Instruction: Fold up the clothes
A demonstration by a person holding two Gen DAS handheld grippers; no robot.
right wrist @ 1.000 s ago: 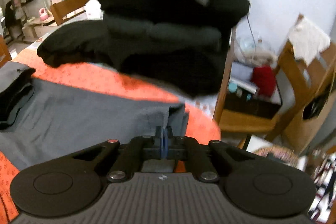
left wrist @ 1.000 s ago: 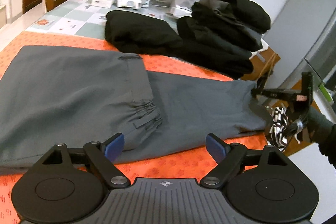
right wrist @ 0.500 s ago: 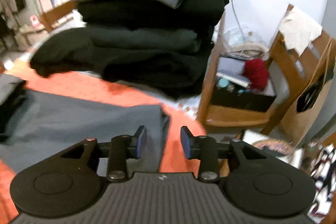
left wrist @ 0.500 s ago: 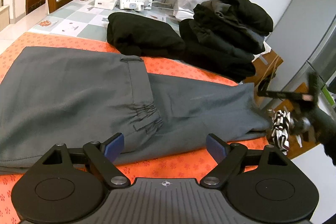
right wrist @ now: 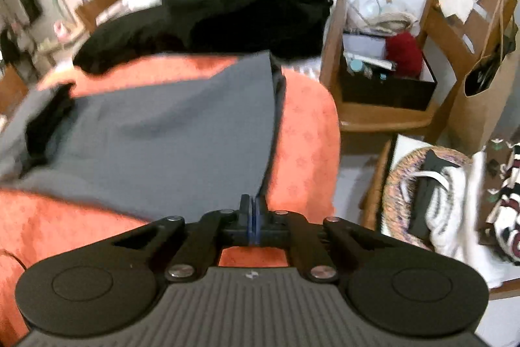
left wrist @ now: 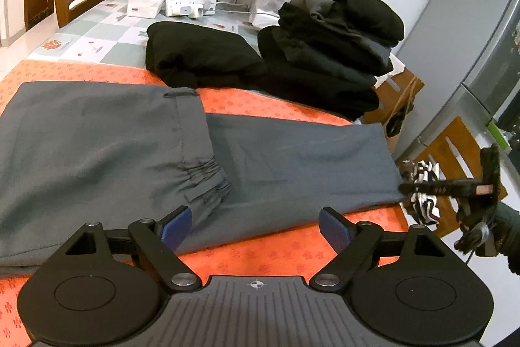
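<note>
right gripper [right wrist: 253, 210] moved to near hem corner | jaws pinching grey trousers [right wrist: 169, 139] (blurred)

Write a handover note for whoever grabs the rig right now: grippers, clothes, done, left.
Left gripper: open, empty, hovering over the near edge of the grey trousers by the waistband.
Right gripper: shut on the trousers' near hem corner at the table's right end.
Trousers: flat on the orange tablecloth, already halved lengthwise, legs towards the right.
Done: stack of folded dark clothes and one folded black garment behind.
Left: carry the hem over to the waistband, fold again, add to the stack.
</note>
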